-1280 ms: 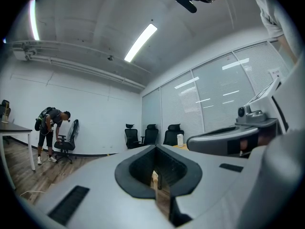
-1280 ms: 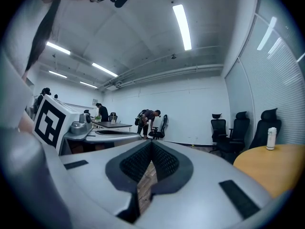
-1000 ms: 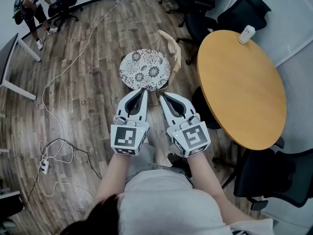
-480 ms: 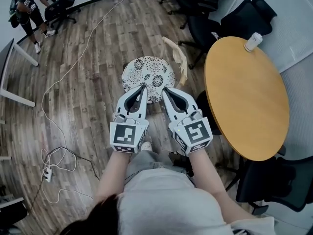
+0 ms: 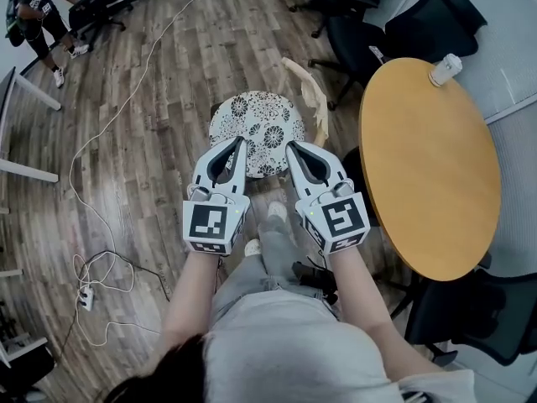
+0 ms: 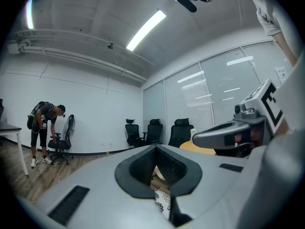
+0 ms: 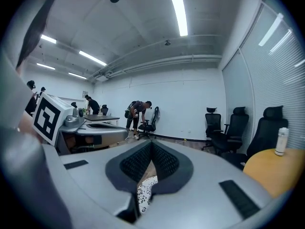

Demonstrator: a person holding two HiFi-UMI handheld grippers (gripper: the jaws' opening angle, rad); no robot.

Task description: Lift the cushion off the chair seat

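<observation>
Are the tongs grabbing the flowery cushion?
No, the left tongs and right tongs are both shut with nothing between them; the cushion lies ungripped.

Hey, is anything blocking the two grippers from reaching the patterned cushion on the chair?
Nothing visible. Both shut, the left gripper and right gripper point at the near edge of the cushion; the chair's wooden backrest is on the far side.

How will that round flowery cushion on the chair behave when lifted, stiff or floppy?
Probably light: the cushion looks thin and flat. Being patterned fabric, it would likely sag if gripped at one edge. No ties show, so it may slide toward the wooden backrest when pushed.
</observation>
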